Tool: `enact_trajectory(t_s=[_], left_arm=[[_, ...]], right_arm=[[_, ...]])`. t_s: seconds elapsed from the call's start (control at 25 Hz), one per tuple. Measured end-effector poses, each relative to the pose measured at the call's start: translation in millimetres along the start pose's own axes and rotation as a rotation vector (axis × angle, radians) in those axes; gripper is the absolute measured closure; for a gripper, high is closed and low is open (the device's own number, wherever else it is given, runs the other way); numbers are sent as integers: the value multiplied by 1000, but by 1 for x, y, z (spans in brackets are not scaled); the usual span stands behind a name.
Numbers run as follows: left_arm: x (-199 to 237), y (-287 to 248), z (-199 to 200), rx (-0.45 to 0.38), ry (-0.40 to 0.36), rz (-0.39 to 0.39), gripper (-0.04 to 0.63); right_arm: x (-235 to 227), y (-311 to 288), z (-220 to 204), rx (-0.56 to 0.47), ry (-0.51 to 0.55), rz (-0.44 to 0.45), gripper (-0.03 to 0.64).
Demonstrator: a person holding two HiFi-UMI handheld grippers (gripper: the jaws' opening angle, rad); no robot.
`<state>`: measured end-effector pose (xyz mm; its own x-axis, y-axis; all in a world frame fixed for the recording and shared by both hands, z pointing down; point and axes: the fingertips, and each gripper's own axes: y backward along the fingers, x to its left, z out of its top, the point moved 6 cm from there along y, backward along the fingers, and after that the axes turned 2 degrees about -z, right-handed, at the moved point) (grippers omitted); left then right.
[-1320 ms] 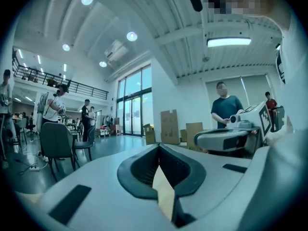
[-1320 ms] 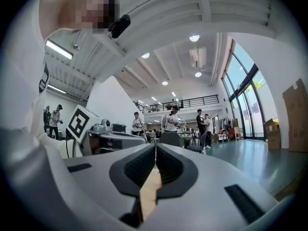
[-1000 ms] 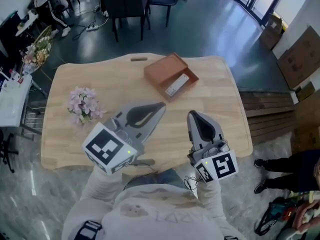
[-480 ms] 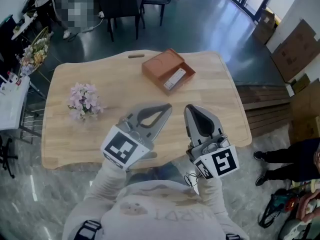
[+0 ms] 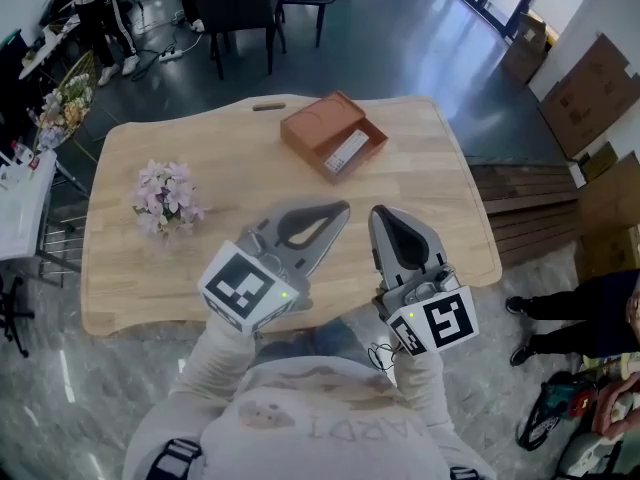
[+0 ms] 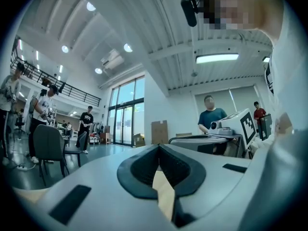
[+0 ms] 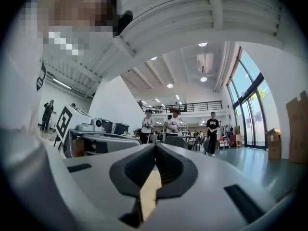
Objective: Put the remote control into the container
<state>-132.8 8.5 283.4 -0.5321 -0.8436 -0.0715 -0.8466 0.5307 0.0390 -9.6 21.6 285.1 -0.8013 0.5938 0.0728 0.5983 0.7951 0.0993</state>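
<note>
The remote control (image 5: 347, 151), pale and slim, lies inside the brown container (image 5: 316, 124) at the far middle of the wooden table (image 5: 440, 208). Both grippers hover near me over the table's near edge, well short of the container. My left gripper (image 5: 343, 209) is shut with nothing between its jaws and points toward the far right. My right gripper (image 5: 377, 213) is also shut and empty, close beside the left one. In the left gripper view the left gripper (image 6: 158, 146) points level into the hall, and in the right gripper view the right gripper (image 7: 155, 146) does the same; neither view shows the table.
A bunch of pale pink flowers (image 5: 164, 195) lies on the table's left side. Dark chairs (image 5: 238, 6) stand beyond the far edge. Wooden boards (image 5: 530, 213) and cardboard boxes (image 5: 590, 88) are to the right, and a person (image 5: 590, 318) stands at the lower right.
My left gripper has moved right and slightly forward, closer to the right gripper. The right gripper has hardly moved. The remote stays in the container.
</note>
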Motion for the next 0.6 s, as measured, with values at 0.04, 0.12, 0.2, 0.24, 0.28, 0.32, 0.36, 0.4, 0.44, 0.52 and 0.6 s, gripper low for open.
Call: enact_trajectory(t_s=[0.04, 0.12, 0.2, 0.24, 0.28, 0.32, 0.36, 0.4, 0.44, 0.52, 0.6], left_arm=[[-1, 0, 0, 4, -2, -1, 583], [-1, 0, -1, 12, -6, -4, 583], [-2, -1, -2, 17, -7, -10, 583], [-3, -1, -3, 19, -6, -13, 583], [-3, -1, -3, 18, -4, -15, 583], [-3, -1, -3, 16, -3, -16, 583], [-4, -2, -2, 13, -2, -17, 583], [-4, -2, -2, 12, -1, -18, 583], [-5, -2, -2, 12, -1, -19, 583], [-6, -2, -3, 13, 2, -21, 583], [-7, -2, -4, 11, 7, -23, 583]], right_arm=[[0, 0, 0, -1, -2, 0, 600], [0, 1, -1, -2, -6, 1, 600], [0, 2, -1, 0, -8, 1, 600], [0, 2, -2, 1, -9, 2, 600], [1, 3, -2, 2, -10, 2, 600], [1, 3, -3, 2, -11, 2, 600], [1, 3, -3, 2, -12, 2, 600], [1, 4, -4, 3, -12, 1, 600], [1, 4, -4, 4, -12, 1, 600], [1, 5, -5, 8, -12, -1, 600], [1, 6, -5, 11, -11, -3, 600]])
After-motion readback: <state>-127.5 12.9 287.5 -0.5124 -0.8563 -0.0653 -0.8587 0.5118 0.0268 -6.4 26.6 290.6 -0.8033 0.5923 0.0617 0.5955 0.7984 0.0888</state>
